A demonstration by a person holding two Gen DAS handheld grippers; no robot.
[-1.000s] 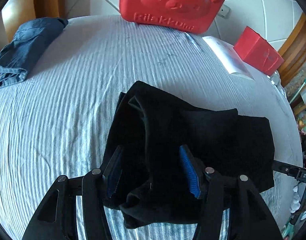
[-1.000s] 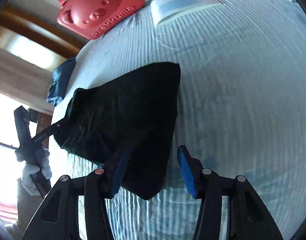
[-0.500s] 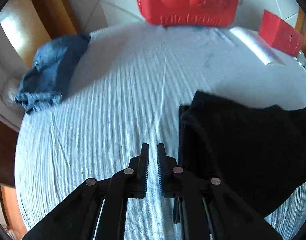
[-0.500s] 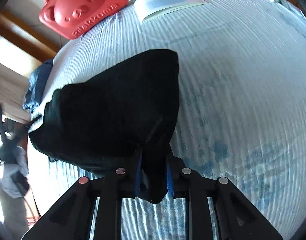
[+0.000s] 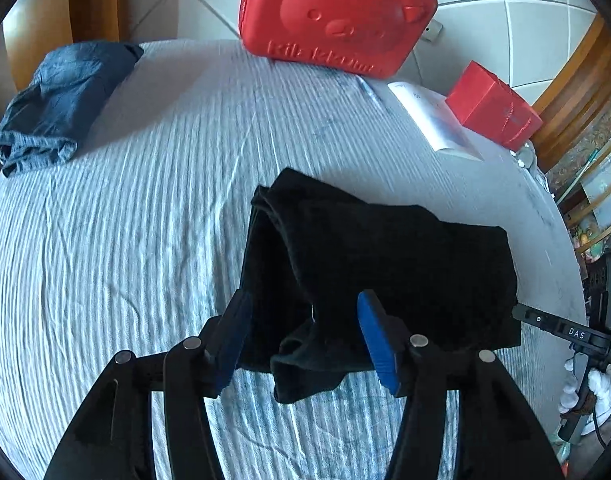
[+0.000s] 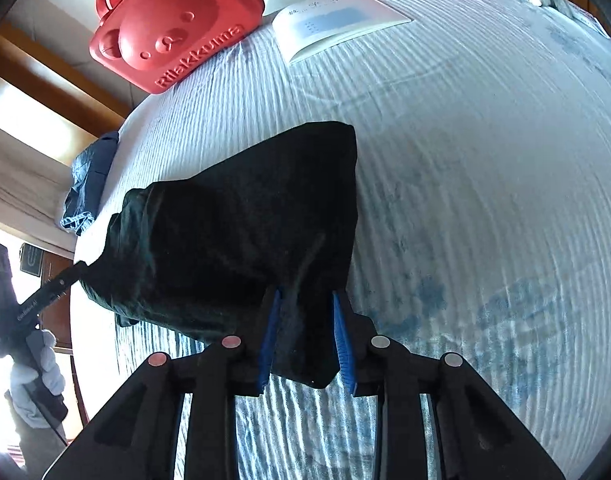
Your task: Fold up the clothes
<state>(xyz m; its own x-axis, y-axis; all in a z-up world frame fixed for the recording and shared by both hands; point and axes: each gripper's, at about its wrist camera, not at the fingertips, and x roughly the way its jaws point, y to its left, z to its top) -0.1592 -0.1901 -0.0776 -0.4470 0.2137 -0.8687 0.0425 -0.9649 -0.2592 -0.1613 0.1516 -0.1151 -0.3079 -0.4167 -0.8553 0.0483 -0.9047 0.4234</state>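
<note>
Soft black cloth, a folded dark knit garment (image 5: 385, 264), lies near the middle of the bed (image 5: 125, 240), whose pale blue-and-white striped crinkled sheet carries everything, with its loose end hanging toward the bed's near edge. It looks light and limp: thick where the layers stack, floppy at the hems, so I'd judge it will sag and unfold if lifted by one corner alone. The left gripper (image 5: 305, 336) has its blue-padded fingers (image 5: 375, 340) spread wide and opening, with a bunched fold of the garment lying between them but not pinched. The right gripper (image 6: 305, 336) stands at the garment's other near corner; its fingers (image 6: 339, 340) are fairly close, easing apart, with the corner between them, and I cannot tell whether the pads press it. Best hold, to my eye, is both near corners through all layers at once. A crumpled blue denim garment (image 5: 57, 100) sits at the far left corner, and a red bear-faced plastic case (image 5: 333, 12) stands at the far edge.
</note>
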